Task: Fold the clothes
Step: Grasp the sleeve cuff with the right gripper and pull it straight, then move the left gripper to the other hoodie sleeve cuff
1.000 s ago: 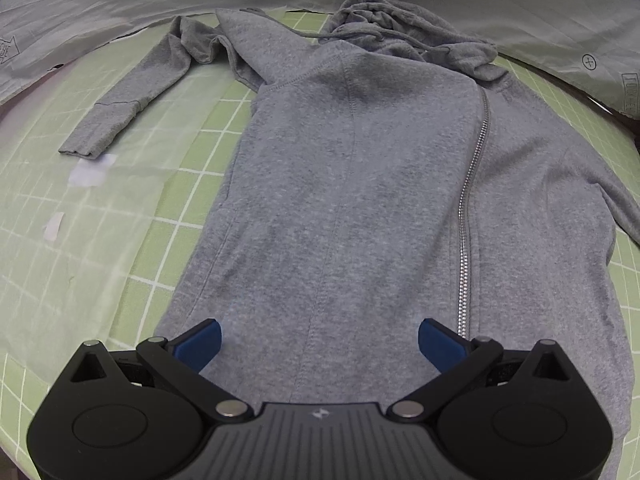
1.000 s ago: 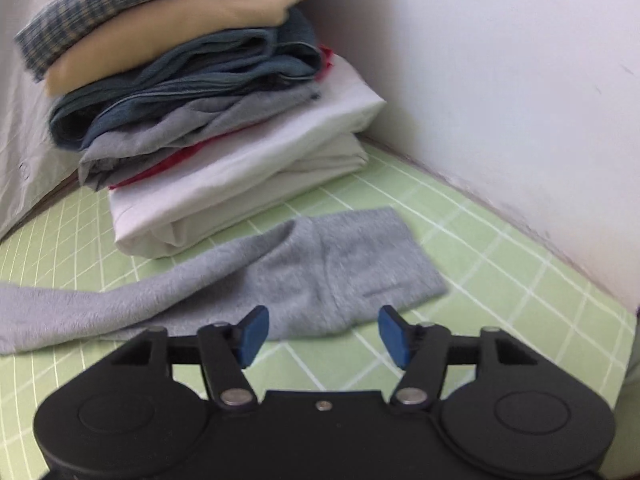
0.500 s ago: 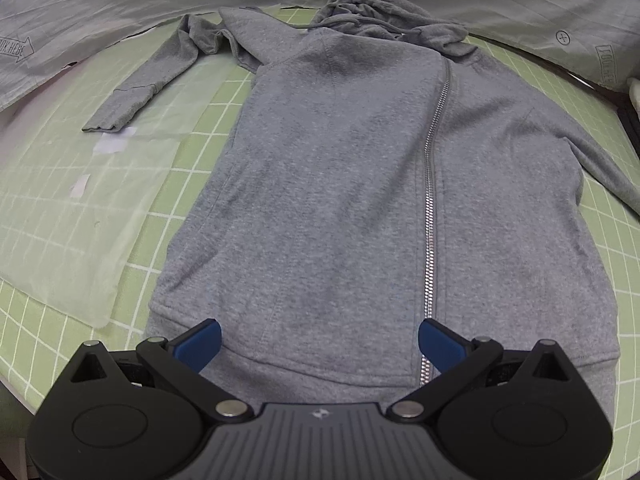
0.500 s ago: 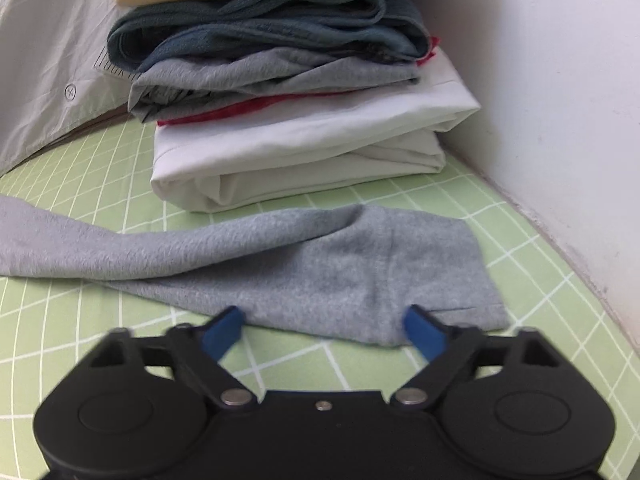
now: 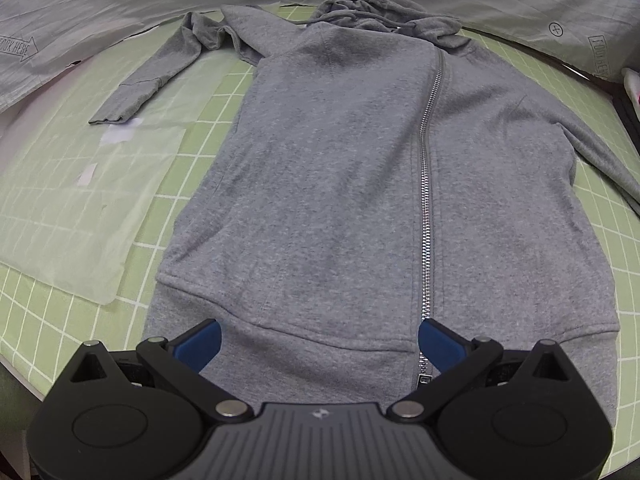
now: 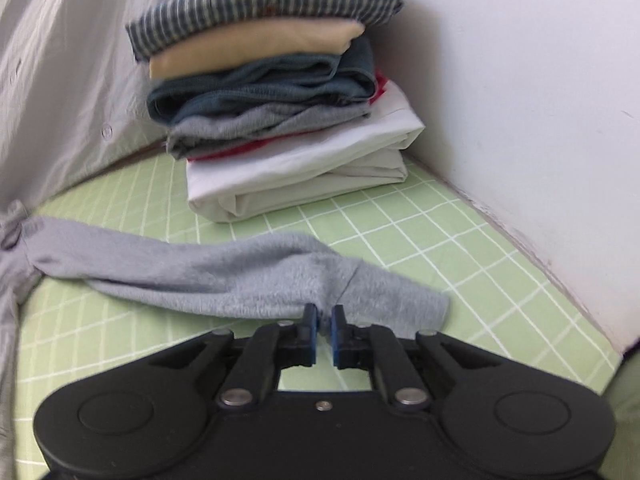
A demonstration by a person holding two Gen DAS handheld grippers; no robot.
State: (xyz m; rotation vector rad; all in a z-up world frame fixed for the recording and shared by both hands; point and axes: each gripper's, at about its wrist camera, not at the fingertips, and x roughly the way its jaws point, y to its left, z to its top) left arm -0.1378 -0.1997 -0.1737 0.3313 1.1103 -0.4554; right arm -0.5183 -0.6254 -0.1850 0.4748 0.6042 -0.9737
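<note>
Lying flat on the green worktop [image 5: 56,320] is the grey hoodie [image 5: 340,184]. The left hand-held gripper [image 5: 318,342] hangs wide open over its hem. The right hand-held gripper [image 6: 324,322] has just squeezed closed, pinching the sleeve [image 6: 248,280] near the pile of folded clothes [image 6: 280,112].

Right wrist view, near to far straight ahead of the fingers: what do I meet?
right gripper shut on the grey sleeve → green grid mat → stack of folded clothes → white wall.
</note>
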